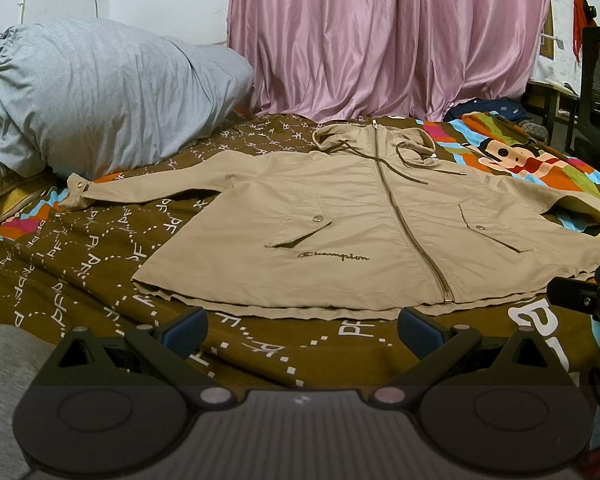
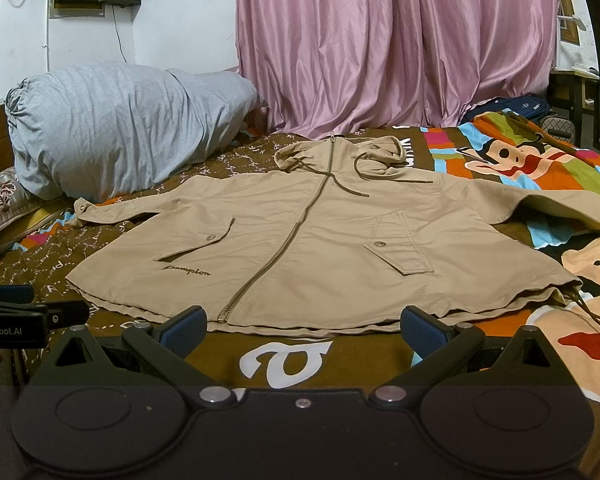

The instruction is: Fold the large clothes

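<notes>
— Jacket first: where does it sit?

— Tan hooded jacket (image 1: 340, 216) lies flat on the bed (image 1: 100, 264), front side up, zipped from hem to collar, hood toward twelve o'clock by the pink curtain (image 1: 380, 32). One sleeve stretches out toward nine o'clock, its cuff ending near the grey rolled bedding (image 1: 100, 96); the other sleeve runs off toward three o'clock over the cartoon-print part of the bedspread.

— And the claws?

— Both hover at six o'clock, just short of the hem, touching nothing. Left claw (image 1: 302, 326) has its blue-padded fingers spread wide, and between them you see only brown bedspread and the hem edge. Right claw (image 2: 304, 324) is spread just as wide, with the zipper's bottom end just beyond its left finger. From the right wrist view, the left claw (image 2: 16, 312) pokes in at nine o'clock; from the left wrist view, the right one (image 1: 588, 296) shows at three o'clock.

— Anything else on the jacket?

— Two flap pockets with snaps, a stitched logo near the hem, dark drawcords trailing from the hood. A cord at the hem corner toward four o'clock seems to trail onto the bedspread, though the fisheye edge blurs it.
</notes>
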`<action>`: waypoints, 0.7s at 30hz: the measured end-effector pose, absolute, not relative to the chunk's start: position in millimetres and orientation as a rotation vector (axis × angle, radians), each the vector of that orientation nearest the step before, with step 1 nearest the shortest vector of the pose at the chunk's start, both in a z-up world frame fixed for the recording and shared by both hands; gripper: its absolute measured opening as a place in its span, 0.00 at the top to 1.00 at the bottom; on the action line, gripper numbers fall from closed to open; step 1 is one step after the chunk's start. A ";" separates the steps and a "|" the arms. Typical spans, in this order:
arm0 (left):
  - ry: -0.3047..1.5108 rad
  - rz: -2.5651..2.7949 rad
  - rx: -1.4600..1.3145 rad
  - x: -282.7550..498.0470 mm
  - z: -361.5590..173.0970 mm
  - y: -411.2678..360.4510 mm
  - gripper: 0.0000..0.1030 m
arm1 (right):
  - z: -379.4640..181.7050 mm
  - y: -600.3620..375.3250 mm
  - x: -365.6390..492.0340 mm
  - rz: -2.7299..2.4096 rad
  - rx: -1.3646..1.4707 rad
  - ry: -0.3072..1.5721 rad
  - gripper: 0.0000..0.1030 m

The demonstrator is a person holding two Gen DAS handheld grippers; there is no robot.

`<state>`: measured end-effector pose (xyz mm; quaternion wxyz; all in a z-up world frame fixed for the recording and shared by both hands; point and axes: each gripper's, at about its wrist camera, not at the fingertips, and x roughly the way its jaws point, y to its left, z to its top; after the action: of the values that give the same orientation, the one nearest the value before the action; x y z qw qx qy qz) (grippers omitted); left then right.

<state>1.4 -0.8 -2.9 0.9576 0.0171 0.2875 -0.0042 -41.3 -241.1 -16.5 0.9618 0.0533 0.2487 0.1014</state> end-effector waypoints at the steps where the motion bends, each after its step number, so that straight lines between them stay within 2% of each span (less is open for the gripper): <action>1: 0.583 -0.009 0.035 1.4 -3.0 -0.8 0.01 | -16.5 -241.4 -41.2 0.205 0.108 0.504 0.00; 21: 0.603 -0.015 0.037 2.3 -11.2 -1.4 0.01 | -15.7 -242.5 -39.9 0.195 0.108 0.505 0.00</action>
<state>2.3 -1.4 -11.2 0.9546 0.0180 0.2971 -0.0076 -39.9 -242.5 -15.7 0.9621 0.0531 0.2495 0.0964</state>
